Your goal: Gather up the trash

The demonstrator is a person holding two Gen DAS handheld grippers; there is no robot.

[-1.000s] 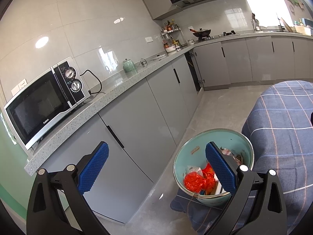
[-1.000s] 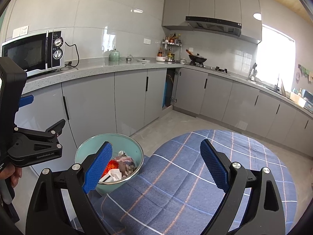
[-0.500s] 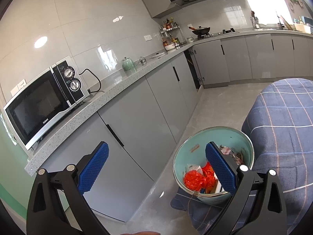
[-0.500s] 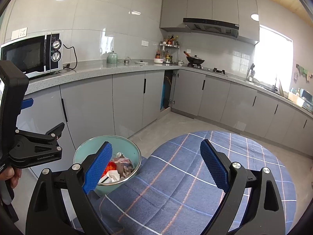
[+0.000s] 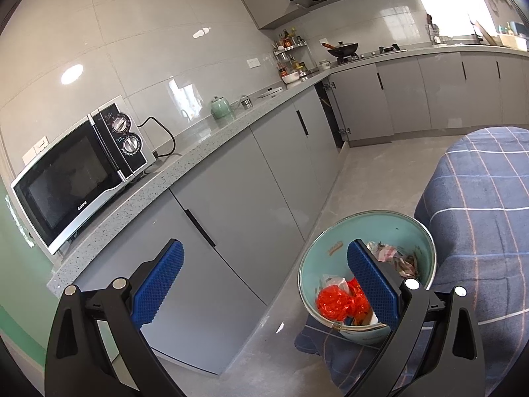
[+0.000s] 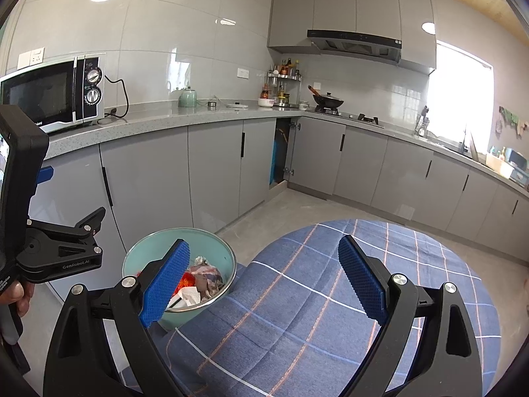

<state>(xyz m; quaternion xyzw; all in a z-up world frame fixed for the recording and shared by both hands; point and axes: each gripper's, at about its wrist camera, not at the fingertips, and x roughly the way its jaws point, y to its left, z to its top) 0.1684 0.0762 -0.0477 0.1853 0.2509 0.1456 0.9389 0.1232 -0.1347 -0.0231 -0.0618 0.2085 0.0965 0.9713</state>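
Trash (image 5: 342,302) fills the bin (image 5: 330,258) beside the table (image 6: 330,314), so both hand-held grippers (image 5: 264,284) (image 6: 264,281) hover spread and empty.

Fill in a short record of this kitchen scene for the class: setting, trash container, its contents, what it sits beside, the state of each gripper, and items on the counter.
setting: kitchen with grey cabinets
trash container: mint-green bin, open-topped, on the floor
contents: red plastic bag, crumpled paper, white scraps
beside: round table under a blue plaid cloth
left gripper: open, empty
right gripper: open, empty, above the cloth
counter items: microwave, green kettle, wok
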